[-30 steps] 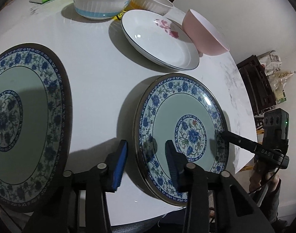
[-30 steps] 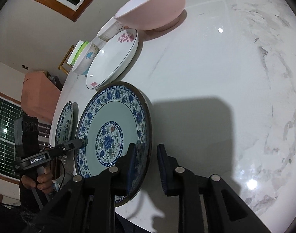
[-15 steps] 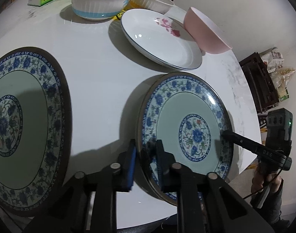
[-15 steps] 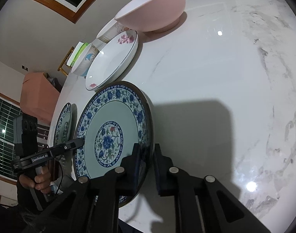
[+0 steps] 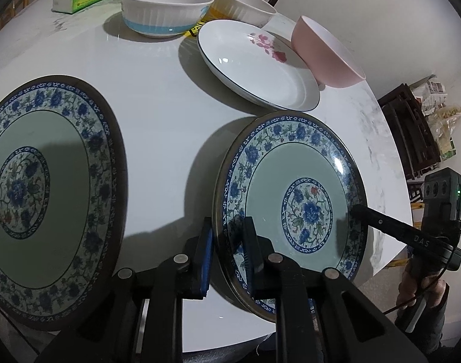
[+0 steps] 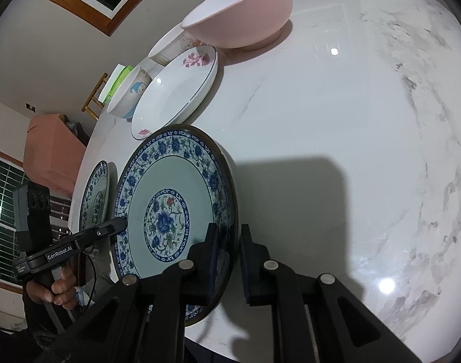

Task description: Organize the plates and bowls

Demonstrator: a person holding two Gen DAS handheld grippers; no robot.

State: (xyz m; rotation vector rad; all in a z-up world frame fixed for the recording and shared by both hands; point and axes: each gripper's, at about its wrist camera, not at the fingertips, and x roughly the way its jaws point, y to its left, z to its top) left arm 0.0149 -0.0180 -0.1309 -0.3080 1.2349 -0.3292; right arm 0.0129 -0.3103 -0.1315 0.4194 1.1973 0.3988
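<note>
Now that both claws have closed where a second ago they stood apart, the blue-flowered plate (image 5: 293, 202) is pinched at two opposite sides of its rim, and the lift looks ready to begin. It sits on the white marble table (image 5: 157, 96), near the edge closest to the person. Just beyond it lies the white plate with pink flowers (image 5: 254, 66), and a pink bowl (image 5: 324, 51) leans at that plate's far side. A matching blue-flowered plate (image 5: 46, 193) rests well apart to the left, a likely place to stack this one.

The left claw (image 5: 227, 245) is clamped on the rim's left side, one finger under the edge and one on the patterned border. The right claw (image 6: 228, 251) grips the opposite side the same way, and its black tip shows across the plate in the left view. With both grips set, the judgement is that the plate can now be carried over without tipping, provided both hands rise together.
</note>
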